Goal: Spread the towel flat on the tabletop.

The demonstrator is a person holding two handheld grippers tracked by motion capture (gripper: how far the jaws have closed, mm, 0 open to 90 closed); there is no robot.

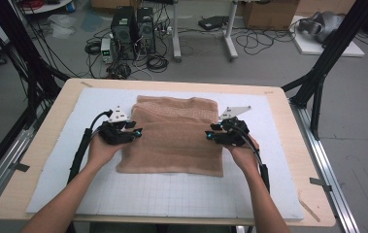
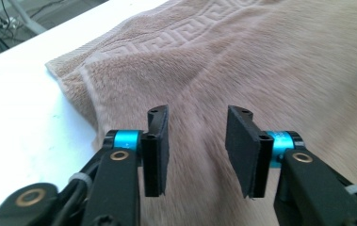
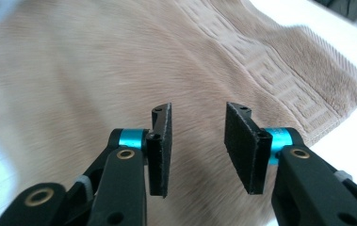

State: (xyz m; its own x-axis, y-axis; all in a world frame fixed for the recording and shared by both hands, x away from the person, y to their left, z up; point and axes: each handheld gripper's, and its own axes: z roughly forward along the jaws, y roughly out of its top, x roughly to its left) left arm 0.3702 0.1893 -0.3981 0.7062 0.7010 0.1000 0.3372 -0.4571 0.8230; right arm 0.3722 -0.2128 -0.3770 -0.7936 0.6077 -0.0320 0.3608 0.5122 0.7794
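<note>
The folded tan towel (image 1: pixel 174 136) lies on the white mat (image 1: pixel 65 160), between the two grippers. The left gripper (image 2: pixel 197 141) hangs over the towel's left edge, jaws partly apart with nothing in the gap (just pile beneath). The right gripper (image 3: pixel 197 141) sits over the right edge, jaws likewise parted and empty, the patterned border (image 3: pixel 279 80) ahead of it.

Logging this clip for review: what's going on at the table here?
A person is working on a folded tan towel lying on a white mat. The left hand-held gripper sits at the towel's left edge, the right hand-held gripper at its right edge. Both have their jaws apart over the cloth, with nothing pinched between them.
</note>
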